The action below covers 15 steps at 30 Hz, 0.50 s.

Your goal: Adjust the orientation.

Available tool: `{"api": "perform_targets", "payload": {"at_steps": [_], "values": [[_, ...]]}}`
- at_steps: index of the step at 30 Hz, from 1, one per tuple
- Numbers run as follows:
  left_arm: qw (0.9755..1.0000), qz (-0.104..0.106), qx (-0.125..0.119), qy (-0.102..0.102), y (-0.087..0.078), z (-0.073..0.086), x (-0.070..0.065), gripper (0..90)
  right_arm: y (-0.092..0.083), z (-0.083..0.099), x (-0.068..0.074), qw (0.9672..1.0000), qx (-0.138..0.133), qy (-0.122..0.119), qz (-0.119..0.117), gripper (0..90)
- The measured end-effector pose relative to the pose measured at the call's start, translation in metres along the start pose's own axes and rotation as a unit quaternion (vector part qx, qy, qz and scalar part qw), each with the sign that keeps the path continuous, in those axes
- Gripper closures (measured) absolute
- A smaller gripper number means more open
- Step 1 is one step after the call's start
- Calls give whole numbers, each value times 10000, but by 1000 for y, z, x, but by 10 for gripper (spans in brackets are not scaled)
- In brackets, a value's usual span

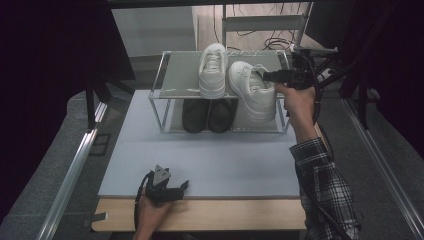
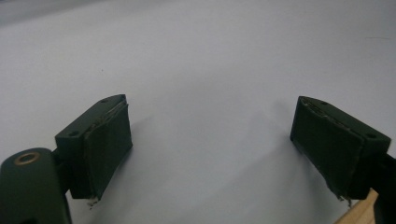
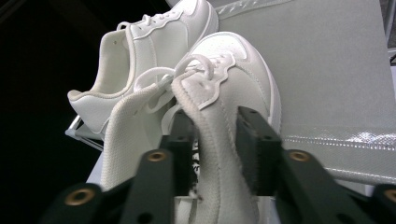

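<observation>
Two white sneakers stand on the top shelf of a wire shoe rack (image 1: 159, 85), toes pointing away from the person, above a dark pair (image 1: 207, 115) on the lower shelf. The left sneaker (image 1: 213, 70) sits squarely on the shelf; the right sneaker (image 1: 252, 90) lies at a slant beside it, its heel overhanging the front edge, which suggests it is not yet lined up with its partner.

The right gripper (image 1: 267, 76) reaches in from the right at shelf height. In the right gripper view its jaws straddle the outer collar wall of that sneaker (image 3: 219, 140) near the heel: one jaw inside the opening, the other outside. They are partly spread, with a gap visible on both sides of the fabric, so the wall is between the pads but is not being pinched. Gripping at the collar gives a firm edge to hold and keeps the sole flat on the shelf.

The left gripper (image 1: 182, 186) rests on the grey mat (image 1: 210, 155) at the near table edge, jaws spread wide and empty, probably parked clear of the work.
</observation>
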State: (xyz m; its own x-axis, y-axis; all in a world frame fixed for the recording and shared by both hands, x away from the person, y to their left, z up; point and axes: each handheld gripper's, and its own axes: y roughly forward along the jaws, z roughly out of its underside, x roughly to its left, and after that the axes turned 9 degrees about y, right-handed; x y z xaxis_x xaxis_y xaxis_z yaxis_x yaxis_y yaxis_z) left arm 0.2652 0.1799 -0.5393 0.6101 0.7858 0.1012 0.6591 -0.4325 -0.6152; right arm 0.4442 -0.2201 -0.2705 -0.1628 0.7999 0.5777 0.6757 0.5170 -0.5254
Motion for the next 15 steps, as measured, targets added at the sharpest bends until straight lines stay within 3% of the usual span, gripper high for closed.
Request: {"api": "perform_targets", "payload": {"at_steps": [5,8,12,15], "values": [[10000,-1,3,2,0,0,0,123,-2,-2,-2,9999,3,14,-168,555],[10000,-1,2,-1,0,0,0,123,-3,-2,-1,9998,29,-100,-168,539],[10000,-1,2,0,0,0,0,123,-5,-2,2,9997,-7,-157,-189,539],[10000,-2,2,-2,0,0,0,123,-5,-1,4,9994,39,-270,-214,601]]}}
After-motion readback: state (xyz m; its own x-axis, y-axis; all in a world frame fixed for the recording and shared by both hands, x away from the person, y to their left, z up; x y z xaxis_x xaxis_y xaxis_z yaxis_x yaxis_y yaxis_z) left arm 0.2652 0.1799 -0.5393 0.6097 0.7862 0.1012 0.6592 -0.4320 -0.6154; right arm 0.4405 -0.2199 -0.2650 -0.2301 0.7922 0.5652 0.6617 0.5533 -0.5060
